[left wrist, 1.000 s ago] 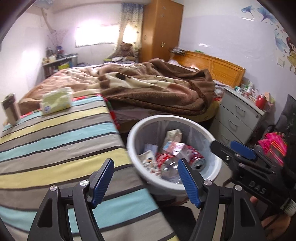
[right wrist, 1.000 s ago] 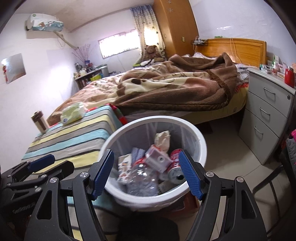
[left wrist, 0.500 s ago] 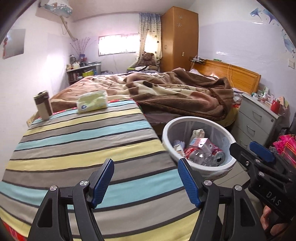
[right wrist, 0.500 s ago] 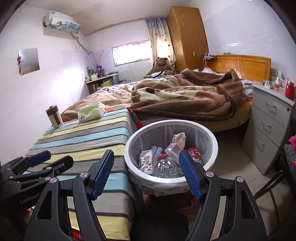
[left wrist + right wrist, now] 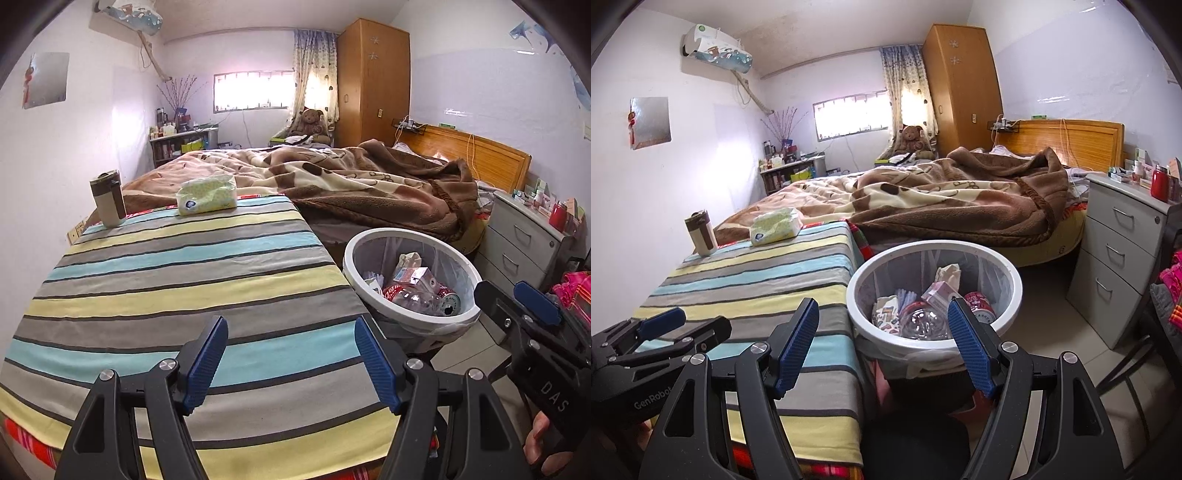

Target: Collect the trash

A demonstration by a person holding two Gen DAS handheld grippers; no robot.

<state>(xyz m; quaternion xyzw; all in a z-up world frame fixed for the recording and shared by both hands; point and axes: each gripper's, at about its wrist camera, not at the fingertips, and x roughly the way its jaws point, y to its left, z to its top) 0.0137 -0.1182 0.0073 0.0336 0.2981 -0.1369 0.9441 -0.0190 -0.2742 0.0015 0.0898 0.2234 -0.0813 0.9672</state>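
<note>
Both grippers hung wide and empty: the left gripper [image 5: 290, 363] over the striped table [image 5: 177, 280], the right gripper [image 5: 882, 345] near the white trash bin [image 5: 1015, 291], which sat full, just right of the table.

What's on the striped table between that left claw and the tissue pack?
Nothing: only bare striped cloth between the left gripper and tissue pack, per the left wrist view.

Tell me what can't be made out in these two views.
- Bin bottom: both views, trash piled on top hides it.
- Nightstand items: too small to identify.
- Right tool: left view, cut off by the edge.
- Cup contents: lid on.
- Floor under table: cloth covers it.
</note>
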